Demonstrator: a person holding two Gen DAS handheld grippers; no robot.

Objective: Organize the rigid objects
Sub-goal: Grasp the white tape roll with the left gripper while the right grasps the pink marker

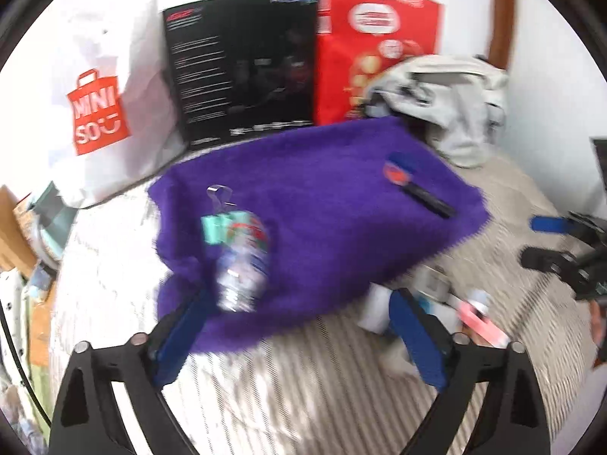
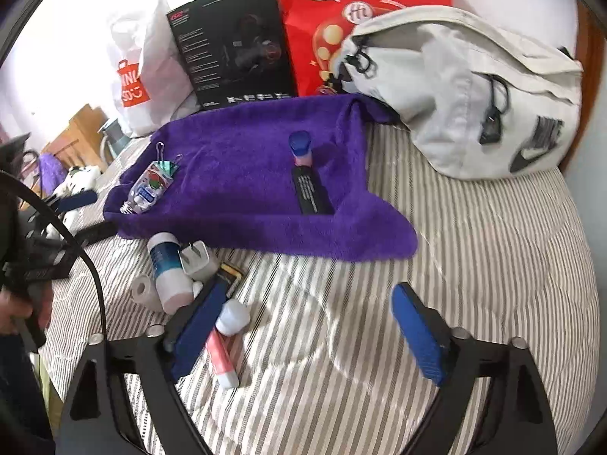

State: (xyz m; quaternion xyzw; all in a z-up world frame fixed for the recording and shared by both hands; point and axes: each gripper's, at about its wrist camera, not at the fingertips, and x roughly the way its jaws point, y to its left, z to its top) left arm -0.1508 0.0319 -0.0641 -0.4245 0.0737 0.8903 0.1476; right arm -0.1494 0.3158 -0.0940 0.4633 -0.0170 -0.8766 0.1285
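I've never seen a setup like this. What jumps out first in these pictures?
The purple towel spread on the striped bed catches the eye, with a small tube and a black stick lying on it. Behind it stand a red bag and a black box, beside a grey backpack.

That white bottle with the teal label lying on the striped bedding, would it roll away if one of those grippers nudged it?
Probably. The white bottle looks round and lies on its side, so a sideways push could roll it. The white plug and paper roll crowd it, likely stopping it soon. The soft striped bedding should also slow it.
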